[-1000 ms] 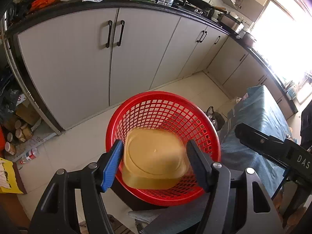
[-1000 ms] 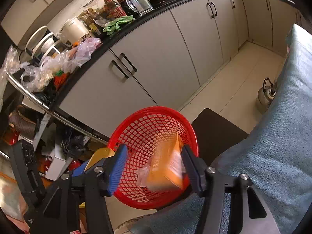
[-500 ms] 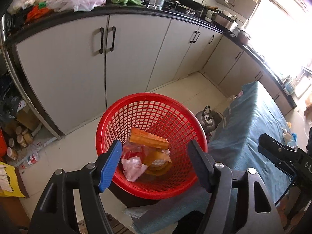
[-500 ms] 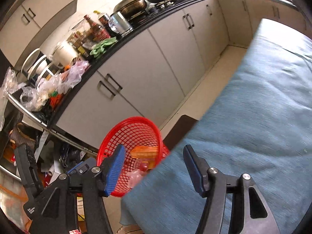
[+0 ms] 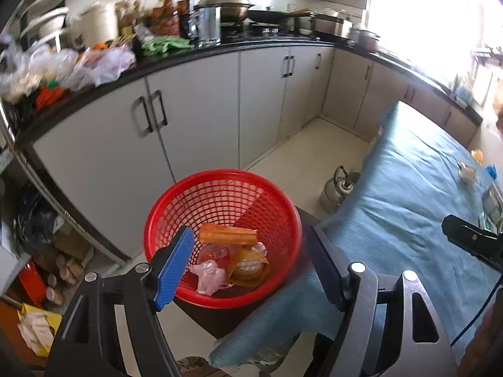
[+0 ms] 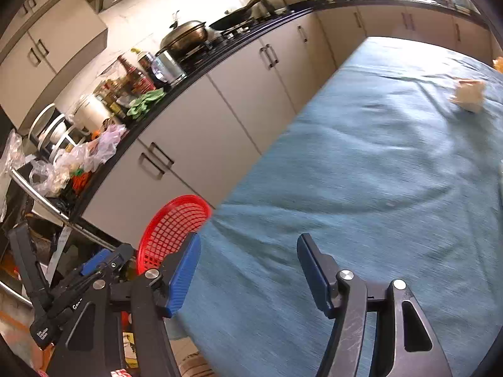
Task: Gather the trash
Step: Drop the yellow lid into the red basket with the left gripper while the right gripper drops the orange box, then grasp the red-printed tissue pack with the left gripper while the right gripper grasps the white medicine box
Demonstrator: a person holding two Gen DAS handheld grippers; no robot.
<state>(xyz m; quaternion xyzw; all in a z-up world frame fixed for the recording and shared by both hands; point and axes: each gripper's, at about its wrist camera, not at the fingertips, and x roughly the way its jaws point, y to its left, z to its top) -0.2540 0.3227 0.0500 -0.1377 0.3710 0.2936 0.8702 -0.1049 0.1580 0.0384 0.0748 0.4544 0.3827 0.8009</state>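
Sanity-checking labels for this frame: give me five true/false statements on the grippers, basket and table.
1. The left gripper is open and holds nothing. True.
2. The red basket is empty. False: it holds an orange packet and crumpled wrappers.
3. The right gripper grips a wrapper. False: its fingers are apart, with nothing between them.
4. A pale crumpled item lies on the blue cloth. True.
5. The kettle stands on the counter. False: on the floor.
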